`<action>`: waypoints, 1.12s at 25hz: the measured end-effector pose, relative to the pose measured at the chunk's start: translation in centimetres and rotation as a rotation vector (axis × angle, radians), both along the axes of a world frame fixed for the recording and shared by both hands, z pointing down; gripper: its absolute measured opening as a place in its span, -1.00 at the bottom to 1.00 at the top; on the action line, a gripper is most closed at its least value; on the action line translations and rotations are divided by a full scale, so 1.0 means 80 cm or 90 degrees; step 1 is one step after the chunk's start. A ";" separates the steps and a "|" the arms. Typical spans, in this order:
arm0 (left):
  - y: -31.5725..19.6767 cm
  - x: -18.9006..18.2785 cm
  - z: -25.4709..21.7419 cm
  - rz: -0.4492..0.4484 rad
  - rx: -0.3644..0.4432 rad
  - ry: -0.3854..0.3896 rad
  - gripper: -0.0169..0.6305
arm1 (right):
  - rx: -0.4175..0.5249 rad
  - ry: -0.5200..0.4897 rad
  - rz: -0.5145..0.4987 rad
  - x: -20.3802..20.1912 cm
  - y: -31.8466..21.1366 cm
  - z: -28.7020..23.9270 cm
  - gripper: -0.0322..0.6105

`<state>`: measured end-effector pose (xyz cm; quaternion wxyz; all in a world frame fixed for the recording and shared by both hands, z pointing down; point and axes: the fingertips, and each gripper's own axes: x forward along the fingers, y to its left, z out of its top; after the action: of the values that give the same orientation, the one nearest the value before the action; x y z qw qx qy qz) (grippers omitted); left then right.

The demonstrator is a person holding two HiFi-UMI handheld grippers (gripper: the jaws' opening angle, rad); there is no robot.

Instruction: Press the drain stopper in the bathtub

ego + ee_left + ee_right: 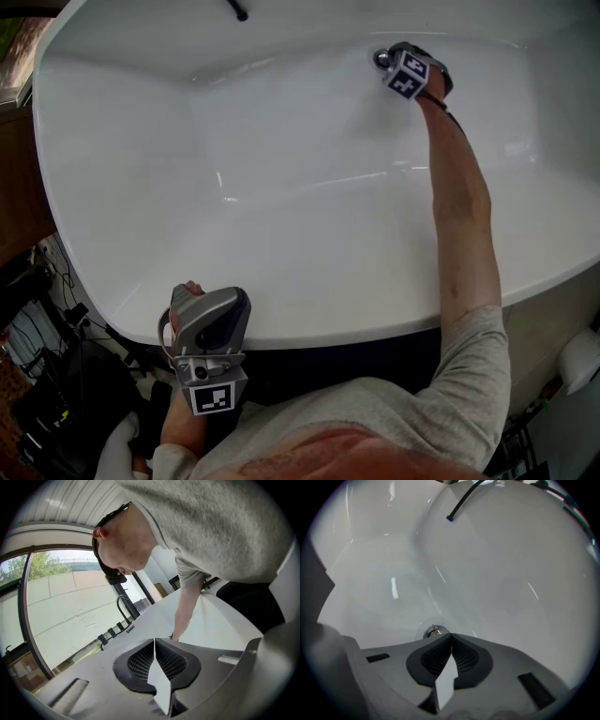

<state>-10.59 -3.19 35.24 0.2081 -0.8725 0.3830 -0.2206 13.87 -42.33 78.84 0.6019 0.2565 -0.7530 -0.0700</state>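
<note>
A chrome drain stopper (433,632) sits in the floor of the white bathtub (281,206). In the head view the drain stopper (382,58) shows just left of my right gripper (409,70), reached deep into the tub. In the right gripper view my right gripper (451,645) is shut with nothing held, its tips right at the stopper's near edge; touching cannot be told. My left gripper (208,323) rests at the tub's near rim, pointing up. In its own view the left gripper (154,640) is shut and holds nothing.
A black faucet spout (461,502) hangs over the tub's far end and shows as a faucet spout (236,9) at the top of the head view. A tall window (56,606) stands beyond the tub. Cables and dark gear (37,375) lie on the floor at left.
</note>
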 end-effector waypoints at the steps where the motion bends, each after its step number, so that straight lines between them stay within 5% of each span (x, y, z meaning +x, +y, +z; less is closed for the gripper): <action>1: 0.001 0.000 0.001 0.004 0.005 0.003 -0.90 | 0.011 0.001 -0.006 0.002 -0.001 -0.029 -0.90; 6: 0.009 0.000 0.006 0.021 0.017 0.013 -0.90 | 0.046 -0.073 -0.034 -0.017 0.045 -0.204 -0.90; 9: 0.009 -0.020 0.023 0.000 -0.018 0.014 -0.91 | 0.065 -0.092 -0.120 -0.044 0.105 -0.300 -0.90; 14: -0.034 -0.032 0.014 -0.064 -0.050 0.119 -0.91 | 0.155 -0.156 -0.177 -0.054 0.175 -0.500 -0.90; 21: 0.009 0.021 -0.117 0.045 0.055 0.186 -0.91 | 0.242 -0.275 -0.274 -0.102 0.375 -0.700 -0.90; 24: 0.051 0.041 -0.179 0.100 0.095 0.241 -0.91 | 0.259 -0.290 -0.325 -0.115 0.464 -0.753 -0.90; 28: 0.109 0.066 -0.243 0.175 0.147 0.255 -0.91 | 0.282 -0.323 -0.363 -0.126 0.561 -0.806 -0.90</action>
<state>-5.28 5.55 15.82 0.2544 -0.9131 0.3172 0.0316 3.75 2.55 14.32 0.2850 0.1706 -0.8844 -0.3279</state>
